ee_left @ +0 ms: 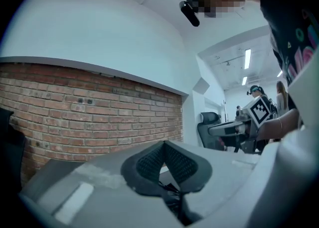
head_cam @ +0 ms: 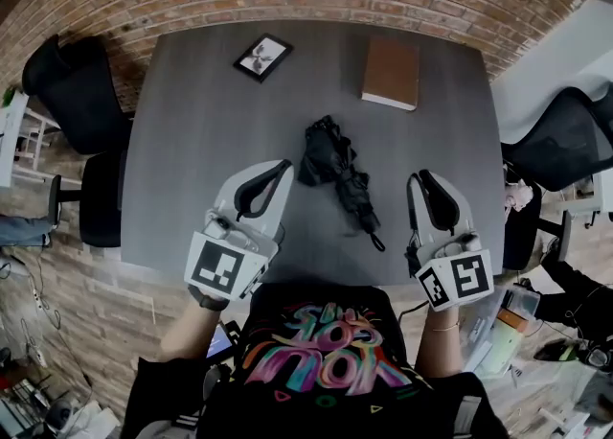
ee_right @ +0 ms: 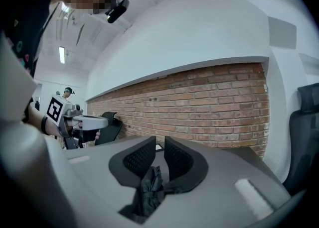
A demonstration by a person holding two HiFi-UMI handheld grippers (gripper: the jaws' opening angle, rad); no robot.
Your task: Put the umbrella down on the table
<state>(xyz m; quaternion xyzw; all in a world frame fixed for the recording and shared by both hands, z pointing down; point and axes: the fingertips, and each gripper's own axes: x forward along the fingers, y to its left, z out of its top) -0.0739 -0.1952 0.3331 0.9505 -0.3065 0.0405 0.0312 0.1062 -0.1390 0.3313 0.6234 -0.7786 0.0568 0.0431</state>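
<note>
A folded black umbrella (head_cam: 335,171) lies on the dark grey table (head_cam: 192,121), near its middle, with the handle end towards the front edge. My left gripper (head_cam: 261,188) hovers just left of it, apart from it. In the left gripper view its jaws (ee_left: 164,145) meet at the tips, shut with nothing between them. My right gripper (head_cam: 436,199) hangs to the umbrella's right, clear of it. Its jaws (ee_right: 159,140) stand a narrow slit apart and hold nothing. The umbrella (ee_right: 148,187) shows below them, lying on the table.
A small framed picture (head_cam: 262,56) and a brown notebook (head_cam: 391,72) lie at the table's far side. Black office chairs stand at the left (head_cam: 67,82) and the right (head_cam: 565,140). A brick wall (ee_right: 214,102) runs behind the table.
</note>
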